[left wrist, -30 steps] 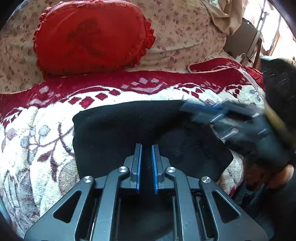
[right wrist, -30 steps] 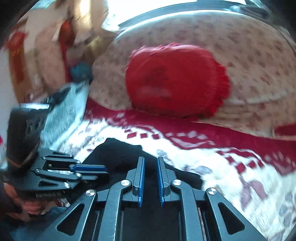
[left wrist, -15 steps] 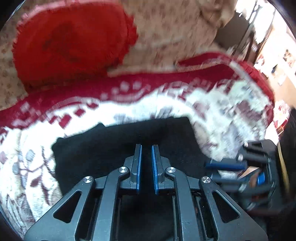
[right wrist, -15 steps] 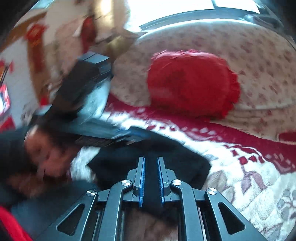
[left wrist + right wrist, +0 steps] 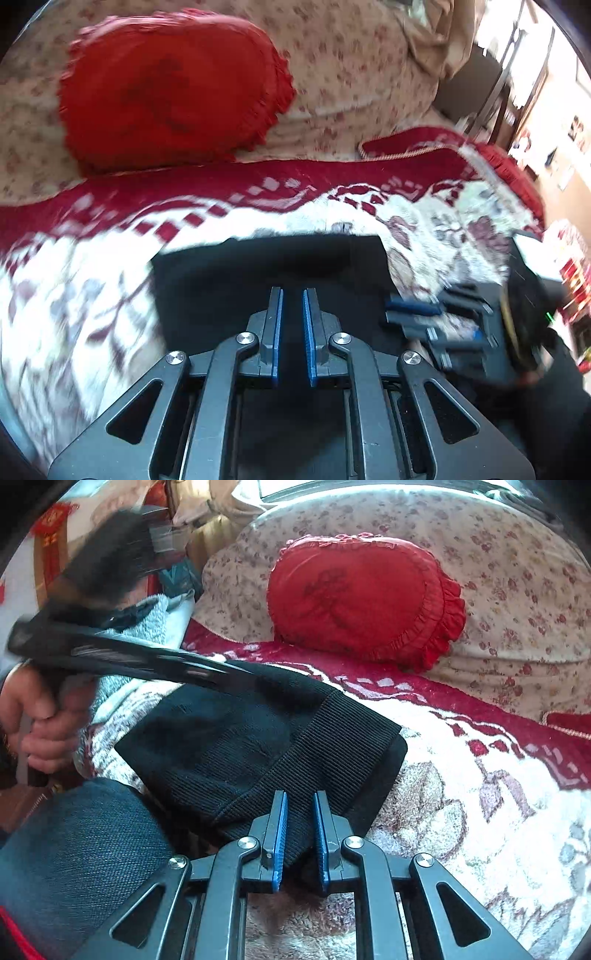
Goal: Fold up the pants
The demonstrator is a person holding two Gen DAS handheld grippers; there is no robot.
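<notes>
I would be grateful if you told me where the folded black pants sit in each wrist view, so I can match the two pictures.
Left wrist view: the black pants fill the lower centre, straight ahead of the left gripper, on the patterned blanket.
Right wrist view: the black pants lie centre-left, their ribbed edge running down between the fingers of the right gripper.
Shared landmark: the red cushion, behind the pants in both.
</notes>
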